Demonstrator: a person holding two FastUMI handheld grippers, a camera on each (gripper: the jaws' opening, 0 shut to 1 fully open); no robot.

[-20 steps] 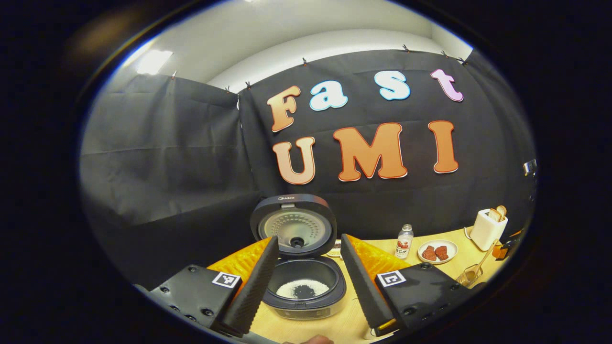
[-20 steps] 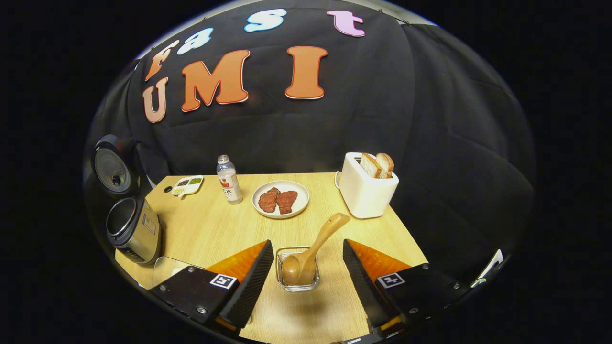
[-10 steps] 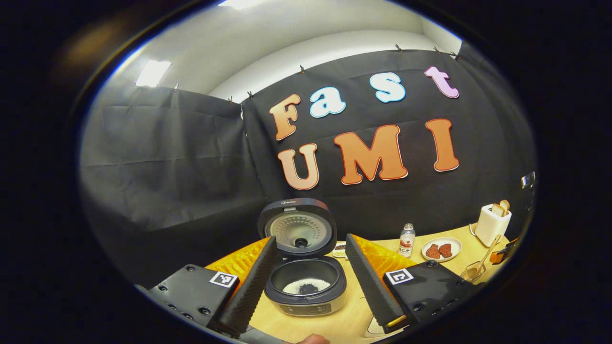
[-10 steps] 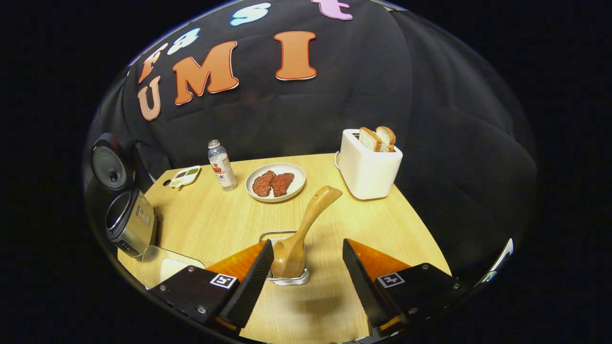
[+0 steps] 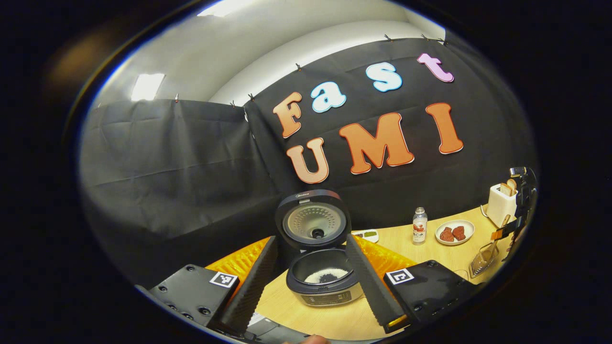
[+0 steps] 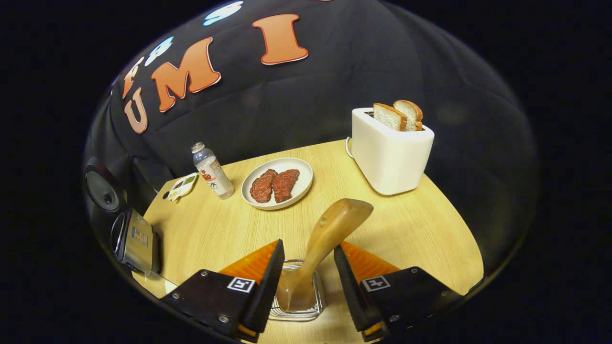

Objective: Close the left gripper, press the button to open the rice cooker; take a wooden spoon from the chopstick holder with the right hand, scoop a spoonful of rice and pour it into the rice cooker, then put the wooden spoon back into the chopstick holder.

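Observation:
The rice cooker [image 5: 325, 282] stands with its lid [image 5: 313, 222] up, and white rice with a dark patch lies in the pot. My left gripper [image 5: 311, 239] hangs open in front of it, holding nothing. The wooden spoon [image 6: 330, 229] leans in the wire chopstick holder [image 6: 299, 313], bowl end down. My right gripper [image 6: 307, 246] is open, one finger on each side of the spoon's handle. The right finger is close against the handle and the left finger stands apart from it. The holder [image 5: 482, 260] and the right gripper [image 5: 519, 210] also appear far right in the left gripper view.
On the wooden table [image 6: 420, 229] stand a white toaster [image 6: 389, 153] with two bread slices, a plate [image 6: 277, 184] of meat, a small bottle [image 6: 213, 170] and a small divided dish [image 6: 179, 187]. The open rice cooker [image 6: 134, 239] sits at the table's left edge.
My right gripper has come down and forward over the holder, and its fingers have narrowed around the spoon handle. My left gripper has drawn back from the cooker and stays open.

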